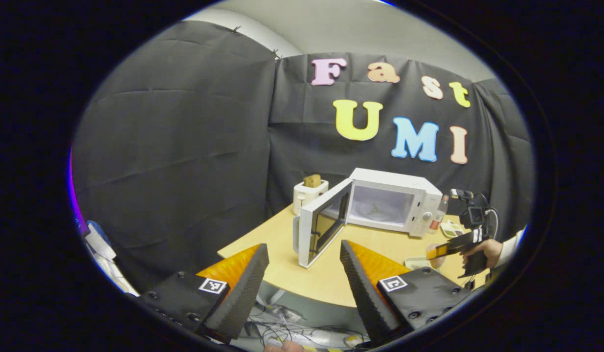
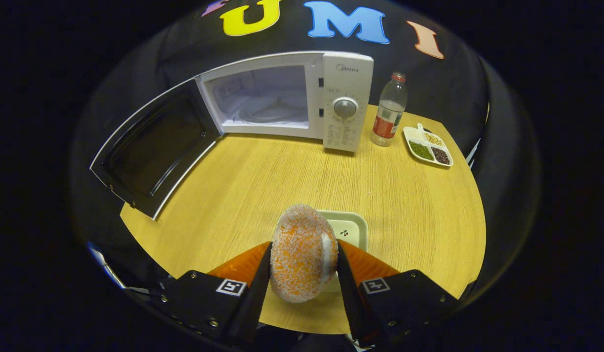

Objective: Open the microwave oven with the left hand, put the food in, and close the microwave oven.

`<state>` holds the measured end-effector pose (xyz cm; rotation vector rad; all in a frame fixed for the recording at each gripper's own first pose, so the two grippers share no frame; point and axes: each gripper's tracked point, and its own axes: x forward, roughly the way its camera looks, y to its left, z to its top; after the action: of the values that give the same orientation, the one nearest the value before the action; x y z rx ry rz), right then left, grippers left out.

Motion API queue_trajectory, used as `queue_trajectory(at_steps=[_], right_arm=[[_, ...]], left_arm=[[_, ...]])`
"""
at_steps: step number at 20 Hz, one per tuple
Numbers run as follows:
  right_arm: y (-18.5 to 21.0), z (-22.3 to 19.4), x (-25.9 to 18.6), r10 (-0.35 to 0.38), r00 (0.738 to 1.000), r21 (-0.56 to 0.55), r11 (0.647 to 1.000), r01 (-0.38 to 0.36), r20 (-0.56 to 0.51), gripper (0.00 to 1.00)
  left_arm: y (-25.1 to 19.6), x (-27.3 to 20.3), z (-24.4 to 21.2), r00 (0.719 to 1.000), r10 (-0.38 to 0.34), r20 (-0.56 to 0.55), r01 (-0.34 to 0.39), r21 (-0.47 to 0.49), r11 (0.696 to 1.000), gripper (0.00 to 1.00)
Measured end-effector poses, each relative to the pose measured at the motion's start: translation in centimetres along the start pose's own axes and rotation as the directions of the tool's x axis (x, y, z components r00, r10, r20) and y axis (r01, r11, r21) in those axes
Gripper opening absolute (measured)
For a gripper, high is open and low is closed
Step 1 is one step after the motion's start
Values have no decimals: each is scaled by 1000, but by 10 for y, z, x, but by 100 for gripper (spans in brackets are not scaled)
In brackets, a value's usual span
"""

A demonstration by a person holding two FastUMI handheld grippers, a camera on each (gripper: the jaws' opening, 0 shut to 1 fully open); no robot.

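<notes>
So the tabletop (image 2: 262, 181) is a round wooden one, and the microwave oven (image 2: 287, 98) sits at its far side with the door (image 2: 152, 146) swung wide open to the left, cavity showing with the glass plate inside. From the left gripper view you can see a toaster (image 1: 309, 193) behind the microwave oven too. Right of it stands a plastic bottle (image 2: 389, 111), then a little divided dish (image 2: 426, 146) with beans or similar. The left gripper (image 1: 304, 256) hangs back off the tabletop's near edge, jaws released, nothing between them. The right gripper (image 2: 304, 259) has its jaws clenched on the food (image 2: 302, 259), a sugar-coated donut, held up just above a small pale tray (image 2: 350, 227) near the front edge.
</notes>
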<state>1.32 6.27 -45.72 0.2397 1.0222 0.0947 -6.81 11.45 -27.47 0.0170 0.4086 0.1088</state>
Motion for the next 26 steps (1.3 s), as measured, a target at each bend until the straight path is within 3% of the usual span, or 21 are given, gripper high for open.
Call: queue_trajectory(at_steps=[3,6,7,8,11,16,20,26], right_arm=[[18,41,-32,26,997,12,1000,-27,70,71],[45,81,-53,64,989,33,997,-69,132,71],[57,95,-57,85,985,38,995,-91,150,71],[67,106,-59,100,980,33,994,-107,171,71],[96,132,-54,137,966,19,989,-145,218,71],[125,148,-8,163,961,28,984,-174,221,71],[132,171,51,174,953,135,968,-212,249,71],[122,199,136,130,949,275,938,-211,286,71]], left_arm=[[28,13,27,998,-46,35,46,5,999,98],[60,20,71,994,-15,104,11,32,999,95],[66,18,81,993,-11,114,8,27,1000,100],[67,19,91,992,-21,122,19,17,1000,95],[70,23,118,987,-40,158,42,-12,999,94],[67,37,121,991,-25,128,28,-27,999,97],[71,37,105,998,46,53,-47,15,999,94],[56,60,94,993,121,-20,-121,-26,992,97]])
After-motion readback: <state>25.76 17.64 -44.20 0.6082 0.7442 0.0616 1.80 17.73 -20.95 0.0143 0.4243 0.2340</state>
